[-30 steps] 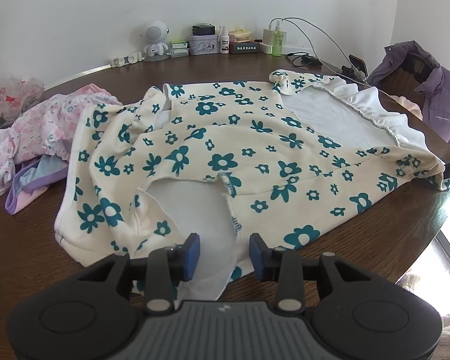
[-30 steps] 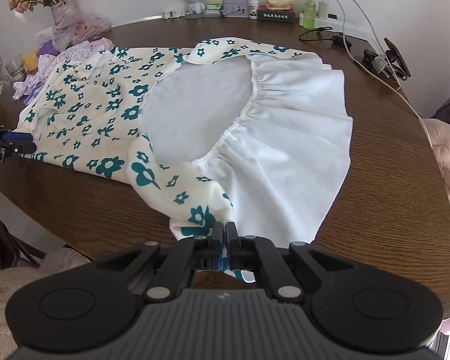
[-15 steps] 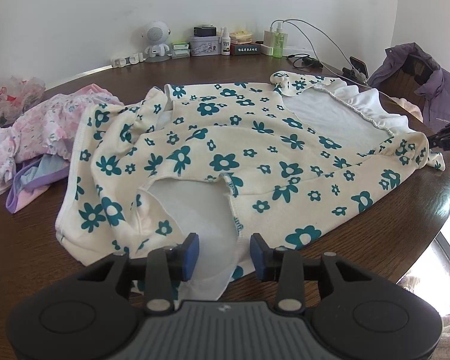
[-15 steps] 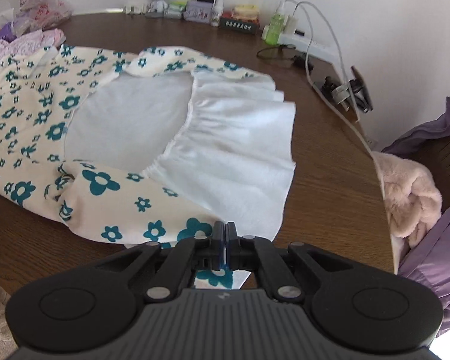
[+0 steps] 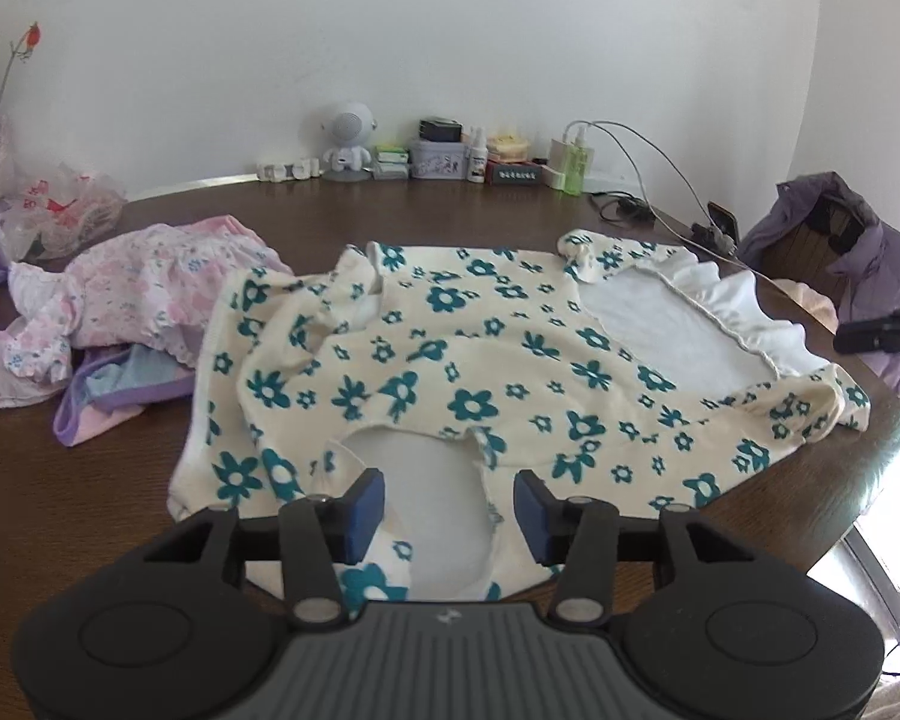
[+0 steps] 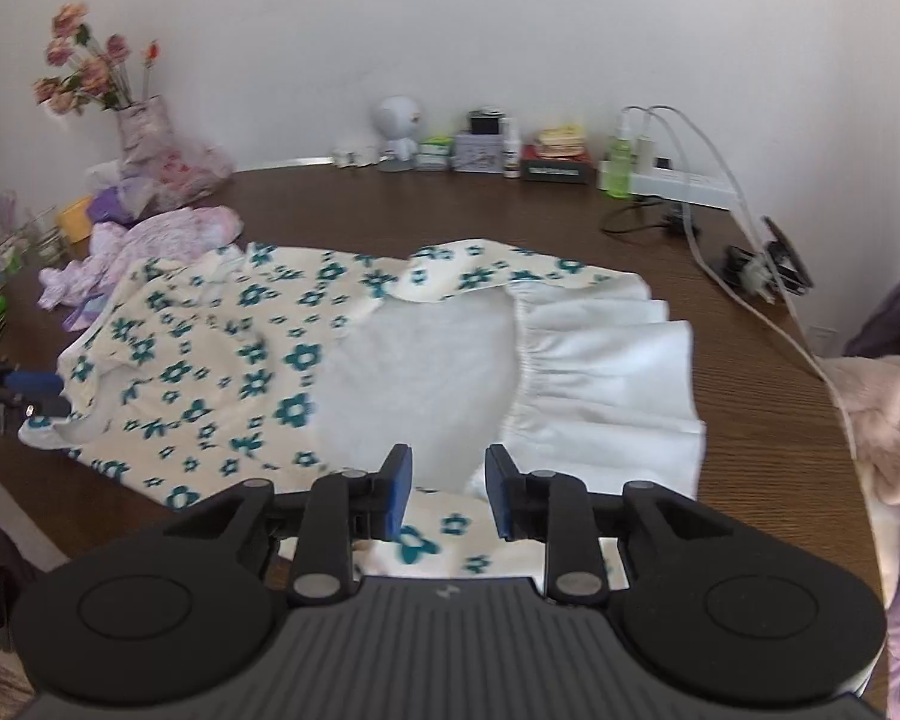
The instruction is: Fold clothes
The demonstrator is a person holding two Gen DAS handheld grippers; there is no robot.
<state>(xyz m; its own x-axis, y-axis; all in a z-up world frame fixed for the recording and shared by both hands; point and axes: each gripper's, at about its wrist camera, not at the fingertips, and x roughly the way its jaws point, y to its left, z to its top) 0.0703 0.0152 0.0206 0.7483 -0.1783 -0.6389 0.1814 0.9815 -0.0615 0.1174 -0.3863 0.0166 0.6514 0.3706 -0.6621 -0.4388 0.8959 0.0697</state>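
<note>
A cream dress with teal flowers [image 5: 510,372] lies spread on the brown table [image 5: 450,222], its white lining and ruffled hem [image 6: 606,372] showing at the right end. My left gripper [image 5: 450,510] hovers over the neck end; its jaws are opening and the cloth lies below them, not pinched. My right gripper [image 6: 450,492] hangs over the hem corner with its jaws opening, and the floral cloth [image 6: 222,360] under them is free of the pads. Each gripper shows at the edge of the other's view: right gripper [image 5: 882,330], left gripper [image 6: 12,396].
A heap of pink and purple clothes [image 5: 138,300] lies left of the dress. Small bottles, boxes and a toy figure [image 5: 348,138] line the back wall. A power strip with cables [image 6: 684,186] and a pink fluffy cloth [image 6: 882,420] sit at the right; a purple jacket [image 5: 858,264] hangs beyond the table edge.
The right gripper was shut on the floral hem corner; it has let go and lifted back. The left jaws have widened and risen a little. The corner now lies on the table.
</note>
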